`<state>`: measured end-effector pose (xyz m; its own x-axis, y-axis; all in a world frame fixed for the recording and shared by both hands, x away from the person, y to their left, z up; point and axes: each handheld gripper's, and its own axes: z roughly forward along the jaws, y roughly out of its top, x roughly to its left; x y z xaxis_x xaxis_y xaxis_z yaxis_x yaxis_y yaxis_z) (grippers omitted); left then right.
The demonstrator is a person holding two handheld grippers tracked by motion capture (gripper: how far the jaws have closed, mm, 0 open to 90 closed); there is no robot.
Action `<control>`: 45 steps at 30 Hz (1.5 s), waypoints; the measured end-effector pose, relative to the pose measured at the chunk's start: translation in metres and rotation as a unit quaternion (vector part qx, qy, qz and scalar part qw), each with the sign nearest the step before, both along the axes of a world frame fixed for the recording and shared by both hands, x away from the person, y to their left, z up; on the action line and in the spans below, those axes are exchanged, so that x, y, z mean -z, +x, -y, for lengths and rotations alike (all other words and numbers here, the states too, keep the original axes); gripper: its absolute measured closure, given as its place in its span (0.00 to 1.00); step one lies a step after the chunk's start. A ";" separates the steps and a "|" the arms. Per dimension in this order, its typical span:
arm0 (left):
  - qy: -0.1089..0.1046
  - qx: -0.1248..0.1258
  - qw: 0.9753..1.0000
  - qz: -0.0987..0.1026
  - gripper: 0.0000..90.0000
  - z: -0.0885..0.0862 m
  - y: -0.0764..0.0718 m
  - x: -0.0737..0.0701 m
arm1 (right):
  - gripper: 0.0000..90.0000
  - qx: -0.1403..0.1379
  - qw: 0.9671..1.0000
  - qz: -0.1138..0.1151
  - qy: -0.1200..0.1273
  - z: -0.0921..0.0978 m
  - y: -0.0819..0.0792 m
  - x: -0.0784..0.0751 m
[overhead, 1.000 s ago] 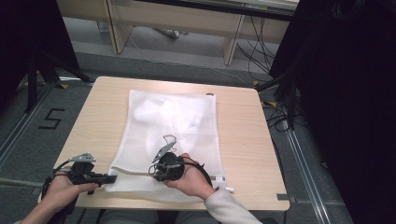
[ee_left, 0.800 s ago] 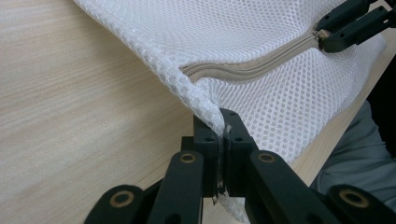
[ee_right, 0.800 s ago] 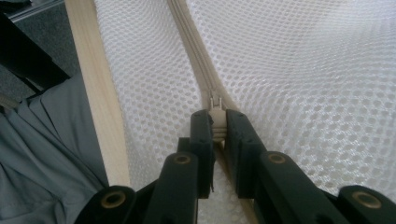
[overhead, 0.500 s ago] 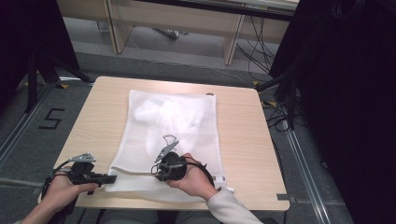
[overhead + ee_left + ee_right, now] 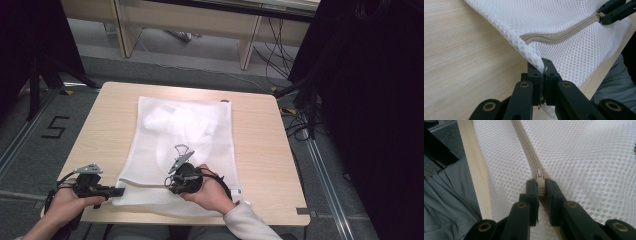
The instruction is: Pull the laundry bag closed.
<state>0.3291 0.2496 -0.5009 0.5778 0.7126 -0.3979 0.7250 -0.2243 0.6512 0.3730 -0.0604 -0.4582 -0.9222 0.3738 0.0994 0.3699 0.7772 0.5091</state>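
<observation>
Left gripper [image 5: 543, 72] fingers clamp mesh bag [image 5: 564, 22] corner; right gripper [image 5: 539, 186] view shows fingers pinching zipper pull [image 5: 539, 175].

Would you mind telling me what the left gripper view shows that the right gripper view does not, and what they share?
Left gripper view alone: the left gripper shut on the mesh bag's corner, bare table beside it, and the right gripper's jaw tips farther off at the zipper.

Right gripper view alone: the right gripper shut on the zipper pull, seen close, with the zipper running away from it.

Both: the white mesh bag, its beige zipper, the table's near edge and grey clothing beyond it.
</observation>
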 end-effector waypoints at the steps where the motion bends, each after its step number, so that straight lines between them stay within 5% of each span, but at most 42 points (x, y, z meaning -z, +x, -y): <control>1: -0.001 0.000 1.000 -0.001 0.95 0.000 0.000 0.000 | 0.91 0.000 1.000 0.002 -0.001 0.000 0.000 0.000; 45: 0.001 -0.002 1.000 -0.001 0.95 0.000 0.000 0.000 | 0.91 0.008 1.000 0.000 0.001 0.019 -0.001 -0.004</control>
<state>0.3291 0.2500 -0.5009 0.5738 0.7156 -0.3983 0.7278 -0.2225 0.6487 0.3723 -0.0796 -0.4542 -0.9159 0.3887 0.1006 0.3829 0.7699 0.5106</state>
